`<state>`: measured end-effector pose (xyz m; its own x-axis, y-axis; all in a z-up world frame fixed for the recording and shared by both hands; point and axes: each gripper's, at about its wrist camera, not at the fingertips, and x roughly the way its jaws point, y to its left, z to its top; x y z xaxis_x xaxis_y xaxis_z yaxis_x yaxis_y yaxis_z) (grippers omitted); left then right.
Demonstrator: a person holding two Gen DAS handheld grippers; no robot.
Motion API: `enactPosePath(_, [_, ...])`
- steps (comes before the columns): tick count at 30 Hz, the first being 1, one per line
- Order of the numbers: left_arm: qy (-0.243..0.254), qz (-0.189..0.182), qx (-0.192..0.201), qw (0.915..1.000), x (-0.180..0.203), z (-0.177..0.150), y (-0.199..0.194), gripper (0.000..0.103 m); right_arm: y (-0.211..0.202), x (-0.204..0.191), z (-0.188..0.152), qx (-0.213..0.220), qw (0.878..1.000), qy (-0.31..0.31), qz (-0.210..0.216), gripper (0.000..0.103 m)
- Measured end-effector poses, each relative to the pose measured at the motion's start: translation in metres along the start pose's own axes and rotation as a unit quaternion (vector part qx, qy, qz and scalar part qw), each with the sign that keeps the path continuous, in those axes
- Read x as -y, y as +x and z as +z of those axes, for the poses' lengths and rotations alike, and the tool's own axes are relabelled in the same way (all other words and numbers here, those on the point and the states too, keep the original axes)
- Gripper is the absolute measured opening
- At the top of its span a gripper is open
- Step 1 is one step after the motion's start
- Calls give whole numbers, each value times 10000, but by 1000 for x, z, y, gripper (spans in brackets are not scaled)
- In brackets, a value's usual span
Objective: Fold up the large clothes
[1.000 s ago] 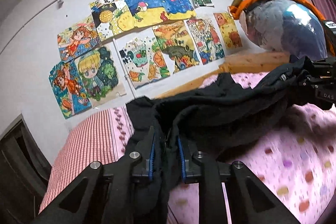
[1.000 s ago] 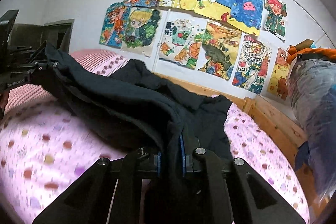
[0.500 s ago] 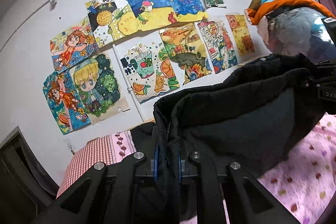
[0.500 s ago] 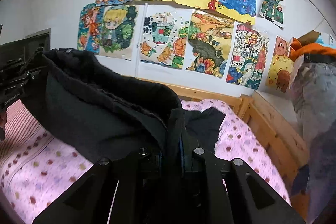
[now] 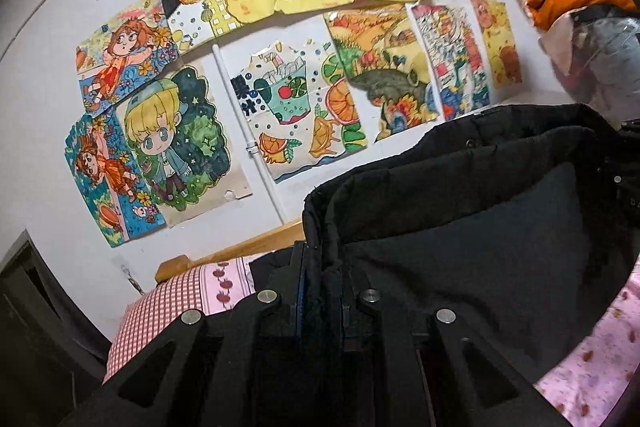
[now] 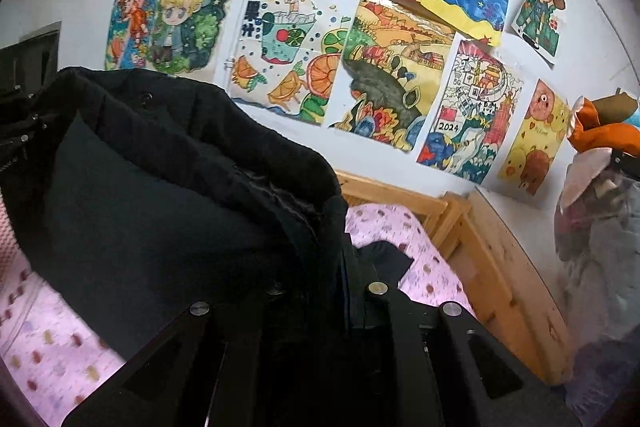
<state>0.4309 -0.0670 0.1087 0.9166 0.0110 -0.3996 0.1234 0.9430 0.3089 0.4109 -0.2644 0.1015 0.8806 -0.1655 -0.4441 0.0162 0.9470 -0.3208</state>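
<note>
L gripper (image 5: pixel 320 279) & R gripper (image 6: pixel 346 287) each clamp an edge of the black coat (image 5: pixel 460 227), lifted above the pink bed (image 6: pixel 48 347); keep both level, edge taut, lower evenly w/o slack

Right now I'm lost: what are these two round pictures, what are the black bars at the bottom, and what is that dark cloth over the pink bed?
There is no robot arm here. A person carries two hand-held grippers, each with a wide-angle camera looking forward along its two fingers; the black bars are those fingers. One picture comes from the left gripper, the other from the right gripper. Both are shut on the top edge of a black coat, lifted and stretched between them, so it fills the middle of each view. Below lies a bed with a pink dotted sheet and a wooden frame. Part of the dark cloth rests on the sheet behind. Children's drawings cover the wall.
</note>
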Motion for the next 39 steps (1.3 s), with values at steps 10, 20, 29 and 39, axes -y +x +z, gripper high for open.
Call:
enactPosePath(10, [-10,244,-200,9995,20,1,78,10,79,-1,-7,177,9998,24,-3,9])
enactPosePath(20, [-87,233,-430,9988,20,-13,141,10,137,-7,-12,44,9997,14,234,9])
enactPosePath(29, [-105,156,-595,9980,25,-24,170,11,167,-10,-22,-118,9991,76,392,10])
enactPosePath(39, [-690,-293,-595,9954,5,-22,161,43,162,0,-21,-52,9982,137,585,25])
